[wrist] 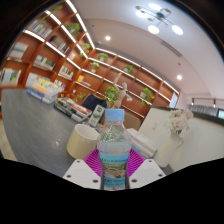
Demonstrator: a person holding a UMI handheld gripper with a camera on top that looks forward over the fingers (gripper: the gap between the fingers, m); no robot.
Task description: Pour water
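Gripper view: a clear plastic water bottle [114, 152] stands upright between the two fingers, its pale blue cap at twelve o'clock from its label. The label is blue and green. Whether water is inside cannot be told. The gripper [114, 165] has its pink pads [94, 160] pressed against both sides of the bottle, so it is closed on the bottle and holding it. At ten o'clock from the bottle sits a cream-coloured cup [82, 141]; its contents are hidden. Beyond, at twelve o'clock, lit shelves [60, 55] line the wall of a room.
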